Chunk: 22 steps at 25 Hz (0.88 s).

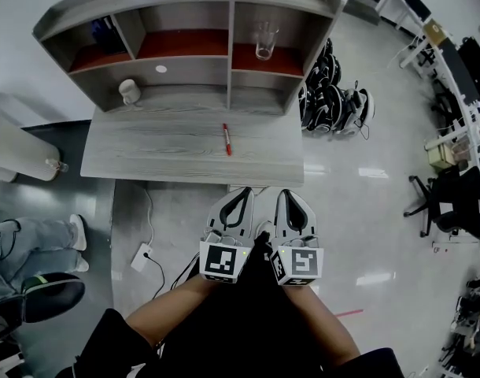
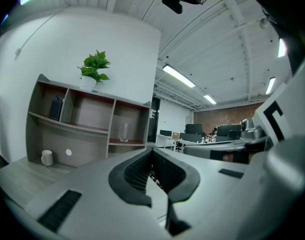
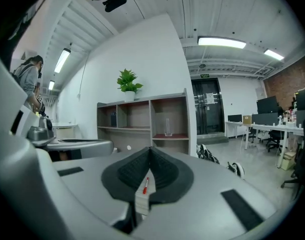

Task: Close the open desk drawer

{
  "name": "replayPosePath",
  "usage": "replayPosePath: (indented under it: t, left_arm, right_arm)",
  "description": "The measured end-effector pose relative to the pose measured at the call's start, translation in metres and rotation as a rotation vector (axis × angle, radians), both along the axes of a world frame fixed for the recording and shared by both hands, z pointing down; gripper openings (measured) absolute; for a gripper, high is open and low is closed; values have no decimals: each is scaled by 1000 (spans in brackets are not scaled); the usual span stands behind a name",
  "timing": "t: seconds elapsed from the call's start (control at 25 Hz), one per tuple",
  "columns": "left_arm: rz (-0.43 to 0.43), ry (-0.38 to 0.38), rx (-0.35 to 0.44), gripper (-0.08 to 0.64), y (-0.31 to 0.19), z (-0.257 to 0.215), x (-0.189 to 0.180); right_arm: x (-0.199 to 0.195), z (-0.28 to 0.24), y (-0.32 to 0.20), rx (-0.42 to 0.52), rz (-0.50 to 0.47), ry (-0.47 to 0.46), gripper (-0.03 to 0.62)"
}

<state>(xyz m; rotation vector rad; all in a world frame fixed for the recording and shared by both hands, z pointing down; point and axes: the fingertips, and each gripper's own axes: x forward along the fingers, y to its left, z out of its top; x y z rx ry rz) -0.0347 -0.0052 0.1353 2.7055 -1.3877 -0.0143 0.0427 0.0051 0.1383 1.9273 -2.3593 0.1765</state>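
A grey wooden desk point(image 1: 185, 156) with a shelf unit point(image 1: 193, 61) on it stands in front of me. A red pen point(image 1: 226, 138) lies on the desktop. No drawer sticks out from the desk's front edge in the head view. My left gripper point(image 1: 241, 191) and right gripper point(image 1: 289, 194) hover side by side just before that edge, pointing at the desk. Both are shut with nothing between the jaws. In the left gripper view the left gripper point(image 2: 152, 149) has its pads pressed together. The right gripper point(image 3: 150, 148) shows the same, with the pen point(image 3: 146, 184) seen below its tips.
On the shelves are a glass point(image 1: 264, 41) and a white mug point(image 1: 128, 91); a potted plant point(image 2: 95, 66) tops the unit. A power strip point(image 1: 142, 256) lies on the floor under the desk. A person's legs point(image 1: 35, 239) are at left, black gear point(image 1: 334, 101) right of the desk.
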Motion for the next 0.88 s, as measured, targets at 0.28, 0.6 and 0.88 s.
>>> replayPosePath:
  t: [0.28, 0.6, 0.88]
  left_arm:
    - [24, -9, 2, 14, 0, 1, 3]
    - [36, 0, 7, 14, -2, -6, 10]
    - [82, -4, -19, 14, 3, 10, 19]
  right_arm:
    - [-8, 3, 1, 3, -21, 33, 17]
    - [-11, 5, -1, 4, -31, 47, 17]
    - [-12, 7, 1, 0, -34, 56, 17]
